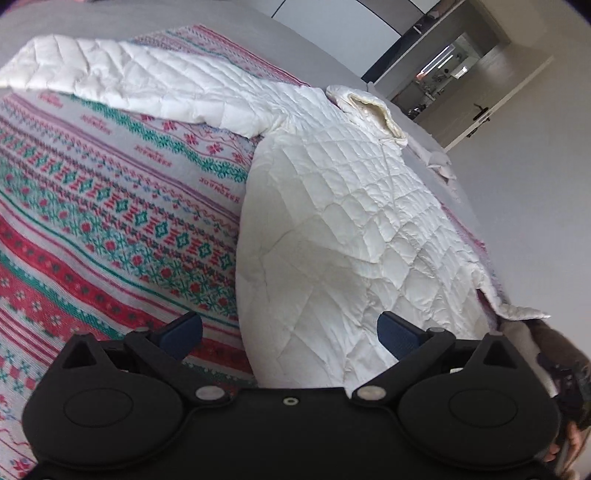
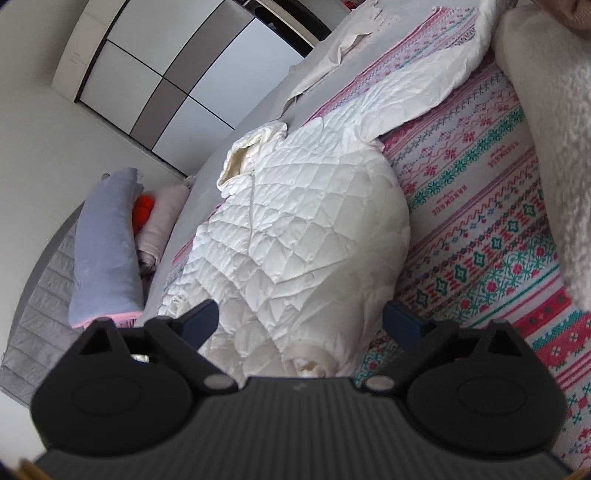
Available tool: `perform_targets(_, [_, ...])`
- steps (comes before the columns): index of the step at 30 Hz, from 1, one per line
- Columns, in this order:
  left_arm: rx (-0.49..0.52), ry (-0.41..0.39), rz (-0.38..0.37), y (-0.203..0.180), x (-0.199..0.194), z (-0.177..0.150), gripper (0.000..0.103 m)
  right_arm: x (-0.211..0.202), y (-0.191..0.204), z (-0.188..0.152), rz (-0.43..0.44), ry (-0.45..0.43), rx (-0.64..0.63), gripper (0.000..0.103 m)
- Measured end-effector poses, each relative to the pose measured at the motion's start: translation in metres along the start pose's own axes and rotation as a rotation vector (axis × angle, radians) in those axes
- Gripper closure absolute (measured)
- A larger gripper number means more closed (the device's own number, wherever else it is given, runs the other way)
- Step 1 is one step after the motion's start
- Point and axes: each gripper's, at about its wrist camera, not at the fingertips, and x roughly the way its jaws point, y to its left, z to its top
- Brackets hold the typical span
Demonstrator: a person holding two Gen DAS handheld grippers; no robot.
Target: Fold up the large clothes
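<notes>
A white quilted jacket (image 1: 343, 206) lies spread on a bed with a red, green and white patterned blanket (image 1: 110, 221). One sleeve (image 1: 129, 81) stretches out to the far left, the collar (image 1: 373, 110) lies at the far end. My left gripper (image 1: 290, 332) is open above the jacket's near hem and holds nothing. In the right wrist view the jacket (image 2: 303, 221) lies with its collar (image 2: 243, 155) far and its sleeve (image 2: 417, 92) to the upper right. My right gripper (image 2: 301, 321) is open over the near hem, empty.
A grey sheet (image 1: 221, 26) covers the far bed. A blue pillow (image 2: 103, 243), an orange item (image 2: 142, 210) and a pink roll (image 2: 162, 218) lie at the left. A wardrobe (image 2: 177, 66) stands behind. A fluffy cream fabric (image 2: 554, 147) rises at the right. A door (image 1: 491, 103) is far right.
</notes>
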Motion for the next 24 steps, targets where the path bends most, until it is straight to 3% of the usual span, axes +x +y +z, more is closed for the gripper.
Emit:
perform_targets(2, [-0.060, 0.033, -0.072, 0.006, 0.005, -0.002, 0.011, 0.007, -0.005, 0.002, 0.008, 0.014, 0.028, 0.024])
perform_targets(4, [-0.106, 0.074, -0.103, 0.009, 0.015, -0.005, 0.038, 0.014, -0.012, 0.003, 0.007, 0.033, 0.057, 0.037])
perform_targets(5, [-0.120, 0.084, -0.114, 0.009, 0.019, -0.007, 0.048, 0.019, -0.017, 0.002, -0.001, 0.045, 0.076, 0.052])
perform_targets(6, [-0.127, 0.080, -0.106, 0.010, 0.021, -0.009, 0.066, 0.025, -0.021, 0.000, -0.007, 0.058, 0.089, 0.066])
perform_targets(7, [-0.122, 0.068, -0.092, 0.008, 0.020, -0.011, 0.084, 0.027, -0.025, -0.001, -0.018, 0.058, 0.101, 0.074])
perform_targets(8, [-0.110, 0.036, -0.080, 0.005, 0.015, -0.011, 0.087, 0.026, -0.026, -0.003, -0.039, 0.049, 0.101, 0.084])
perform_targets(9, [-0.093, 0.003, -0.081, 0.002, 0.007, -0.012, 0.091, 0.024, -0.026, -0.006, -0.060, 0.039, 0.087, 0.088])
perform_targets(12, [-0.007, -0.109, -0.055, -0.011, -0.024, -0.013, 0.093, 0.013, -0.015, -0.017, -0.074, 0.034, 0.016, 0.091])
perform_targets(14, [0.033, -0.130, -0.028, -0.012, -0.040, -0.017, 0.093, 0.010, -0.004, -0.028, -0.096, 0.055, -0.054, 0.091])
perform_targets(20, [0.153, -0.060, 0.093, -0.004, -0.049, -0.035, 0.093, 0.005, 0.016, -0.067, -0.248, 0.109, -0.259, 0.091])
perform_targets(24, [0.263, 0.025, 0.207, -0.005, -0.014, -0.047, 0.091, 0.020, 0.022, -0.088, -0.390, 0.131, -0.428, 0.091])
